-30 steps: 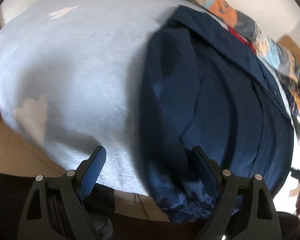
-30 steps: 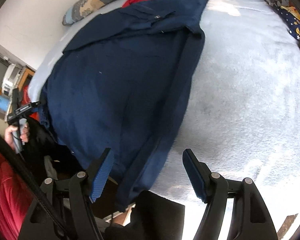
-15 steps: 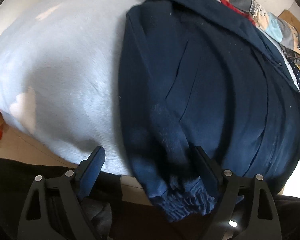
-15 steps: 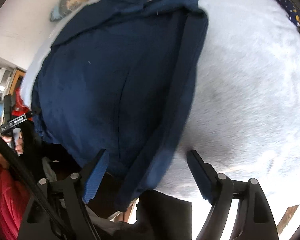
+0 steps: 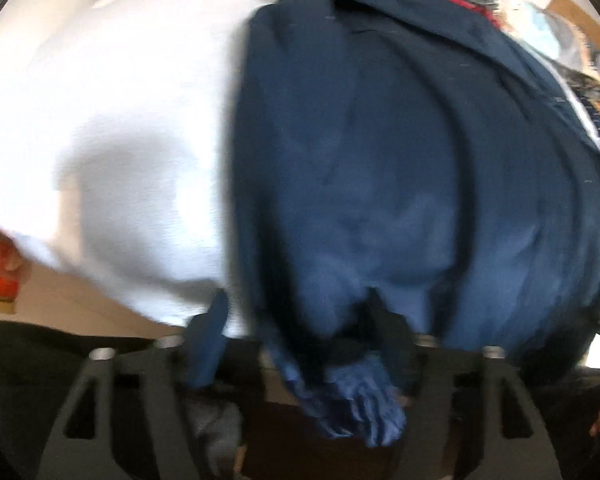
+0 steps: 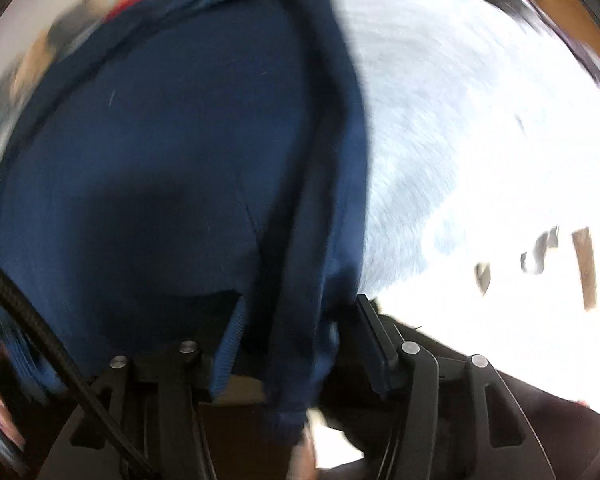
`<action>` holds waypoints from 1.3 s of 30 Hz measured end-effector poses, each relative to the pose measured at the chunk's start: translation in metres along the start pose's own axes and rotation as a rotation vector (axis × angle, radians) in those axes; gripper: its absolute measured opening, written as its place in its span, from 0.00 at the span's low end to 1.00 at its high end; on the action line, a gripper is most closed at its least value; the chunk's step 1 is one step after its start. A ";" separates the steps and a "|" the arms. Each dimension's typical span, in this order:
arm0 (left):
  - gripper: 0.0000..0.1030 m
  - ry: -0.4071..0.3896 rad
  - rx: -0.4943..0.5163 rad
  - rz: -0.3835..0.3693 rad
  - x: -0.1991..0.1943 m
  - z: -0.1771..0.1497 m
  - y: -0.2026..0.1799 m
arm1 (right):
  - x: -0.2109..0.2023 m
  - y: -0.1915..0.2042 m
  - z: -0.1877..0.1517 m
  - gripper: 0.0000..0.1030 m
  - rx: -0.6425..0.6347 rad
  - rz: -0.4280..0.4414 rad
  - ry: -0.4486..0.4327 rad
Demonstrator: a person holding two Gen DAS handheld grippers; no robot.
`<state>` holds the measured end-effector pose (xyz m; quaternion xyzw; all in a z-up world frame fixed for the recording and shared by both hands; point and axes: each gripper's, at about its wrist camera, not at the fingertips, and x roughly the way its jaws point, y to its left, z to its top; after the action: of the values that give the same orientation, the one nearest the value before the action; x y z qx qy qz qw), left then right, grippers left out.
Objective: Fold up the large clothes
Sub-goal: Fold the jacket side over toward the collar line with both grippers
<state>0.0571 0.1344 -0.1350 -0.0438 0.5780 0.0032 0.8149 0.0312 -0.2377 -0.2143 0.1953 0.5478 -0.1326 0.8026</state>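
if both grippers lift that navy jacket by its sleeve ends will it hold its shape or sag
The jacket likely sags: it lies creased on the bed, and its cuff already droops over the edge. Being large, it probably drags. The right sleeve hangs limp too.

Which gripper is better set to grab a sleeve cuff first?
Left, probably. The left gripper has the navy jacket's gathered cuff between open fingers. The right gripper also straddles a sleeve, but its cuff hangs lower, past the fingertips.
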 end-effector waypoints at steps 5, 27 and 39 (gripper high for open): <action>0.78 0.027 -0.035 -0.023 0.002 0.000 0.005 | -0.001 -0.001 -0.020 0.69 0.149 -0.018 -0.077; 0.15 -0.102 -0.024 -0.323 -0.064 -0.008 0.034 | -0.104 -0.019 -0.029 0.07 -0.003 0.368 -0.212; 0.07 -0.314 -0.007 -0.399 -0.122 0.075 0.055 | -0.154 -0.063 0.033 0.06 -0.033 0.581 -0.328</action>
<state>0.0841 0.2008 0.0011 -0.1590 0.4242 -0.1488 0.8790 -0.0246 -0.3091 -0.0712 0.3062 0.3350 0.0809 0.8874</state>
